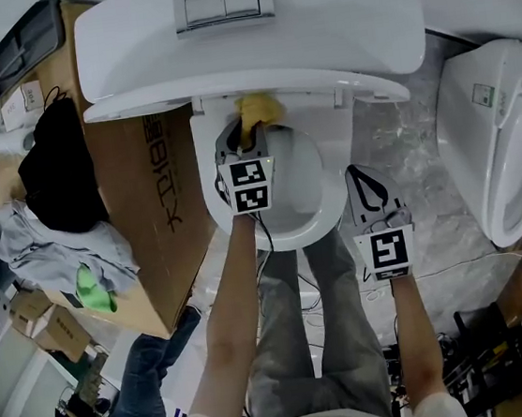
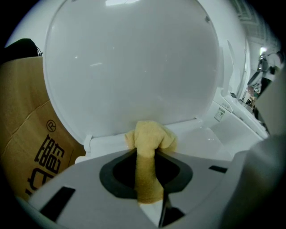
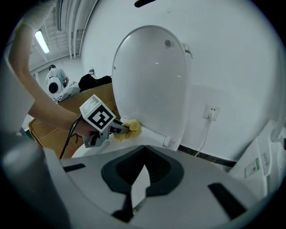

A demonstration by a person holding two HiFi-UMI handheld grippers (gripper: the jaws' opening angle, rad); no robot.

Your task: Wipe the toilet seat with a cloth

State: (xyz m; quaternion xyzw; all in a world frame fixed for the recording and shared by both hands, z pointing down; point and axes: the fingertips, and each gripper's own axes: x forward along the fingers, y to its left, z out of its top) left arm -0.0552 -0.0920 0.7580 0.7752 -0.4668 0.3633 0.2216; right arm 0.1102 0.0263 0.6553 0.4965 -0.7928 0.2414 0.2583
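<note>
The white toilet seat (image 1: 333,167) lies down, its lid (image 2: 134,67) raised against the tank. My left gripper (image 1: 250,138) reaches over the bowl and is shut on a yellow cloth (image 1: 260,108). The bunched cloth (image 2: 149,145) presses on the back of the seat just below the lid's hinge. My right gripper (image 1: 355,177) hangs to the right of the bowl, its jaws meeting with nothing between them. From the right gripper view, the left gripper (image 3: 117,128) and the cloth (image 3: 132,128) show at the lid's base.
A tall cardboard box (image 1: 142,199) stands close on the toilet's left, with black (image 1: 58,171) and grey clothing (image 1: 49,248) draped over it. A second toilet (image 1: 509,153) stands to the right. A wall socket (image 3: 211,112) with a cord is behind. The person's legs are in front of the bowl.
</note>
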